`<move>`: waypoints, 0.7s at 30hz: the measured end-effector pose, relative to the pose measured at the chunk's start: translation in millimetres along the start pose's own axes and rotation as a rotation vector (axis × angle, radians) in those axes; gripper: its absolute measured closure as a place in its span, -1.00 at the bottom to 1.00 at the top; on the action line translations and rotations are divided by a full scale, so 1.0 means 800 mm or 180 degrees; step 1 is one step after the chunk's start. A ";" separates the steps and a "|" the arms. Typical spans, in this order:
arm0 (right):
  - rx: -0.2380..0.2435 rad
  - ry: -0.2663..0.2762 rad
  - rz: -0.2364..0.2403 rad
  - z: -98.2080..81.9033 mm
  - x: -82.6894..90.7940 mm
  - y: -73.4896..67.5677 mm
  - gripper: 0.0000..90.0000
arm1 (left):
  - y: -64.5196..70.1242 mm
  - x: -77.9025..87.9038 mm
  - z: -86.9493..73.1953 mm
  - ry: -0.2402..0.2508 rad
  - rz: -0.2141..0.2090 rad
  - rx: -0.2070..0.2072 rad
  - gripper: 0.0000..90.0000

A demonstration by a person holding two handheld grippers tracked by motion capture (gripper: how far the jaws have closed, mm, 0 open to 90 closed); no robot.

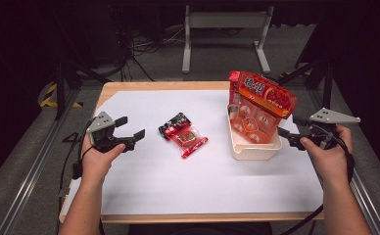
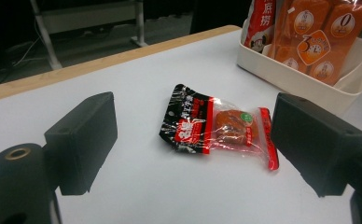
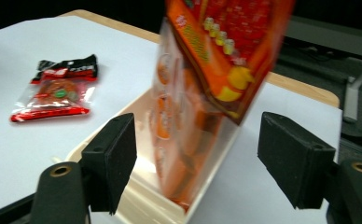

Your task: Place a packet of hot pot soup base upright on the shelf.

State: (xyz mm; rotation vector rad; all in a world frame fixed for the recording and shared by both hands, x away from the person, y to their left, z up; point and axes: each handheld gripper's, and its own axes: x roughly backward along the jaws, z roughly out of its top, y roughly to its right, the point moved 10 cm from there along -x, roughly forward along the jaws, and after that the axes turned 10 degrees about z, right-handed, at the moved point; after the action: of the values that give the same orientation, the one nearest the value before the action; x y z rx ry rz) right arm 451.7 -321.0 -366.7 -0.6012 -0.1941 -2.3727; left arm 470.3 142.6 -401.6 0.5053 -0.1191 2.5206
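Two forearms [image 1: 87, 196] frame the high view's table [image 1: 178, 181].

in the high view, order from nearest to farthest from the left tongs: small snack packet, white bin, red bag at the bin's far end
From the left tongs:
1. Small snack packet, flat on the white sheet, just to their right.
2. White bin, further right, holding orange packs.
3. Red bag, upright at the bin's far end, farthest.

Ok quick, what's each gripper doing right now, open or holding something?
Left gripper: open, empty, aimed at the snack packet.
Right gripper: open, empty, beside the bin of orange packs.
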 end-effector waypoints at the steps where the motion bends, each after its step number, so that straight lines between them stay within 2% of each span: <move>1: 0.0021 0.0000 0.0033 0.001 0.000 -0.006 -0.36 | 0.000 0.000 0.000 -0.0004 0.0001 -0.0008 -0.64; 6: 0.0062 0.0014 0.0176 0.006 0.001 -0.027 -0.35 | 0.003 -0.001 0.000 -0.0015 -0.0029 0.0007 -0.63; 9: 0.0091 0.0026 0.0320 0.010 0.001 -0.042 -0.35 | 0.005 -0.003 -0.002 -0.0064 -0.0023 0.0002 -0.63; 14: 0.0152 0.0016 0.0435 0.011 -0.001 -0.055 -0.35 | 0.007 -0.008 -0.003 -0.0078 -0.0005 0.0006 -0.63; 21: 0.0314 0.0077 0.0686 0.014 -0.002 -0.076 -0.35 | 0.011 -0.020 -0.002 -0.0072 0.0004 0.0024 -0.59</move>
State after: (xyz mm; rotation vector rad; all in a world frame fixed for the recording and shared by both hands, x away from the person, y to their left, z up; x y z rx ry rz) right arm 417.3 -270.5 -356.4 -0.5192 -0.2229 -2.1481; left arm 477.2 126.9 -409.1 0.5369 -0.1186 2.5181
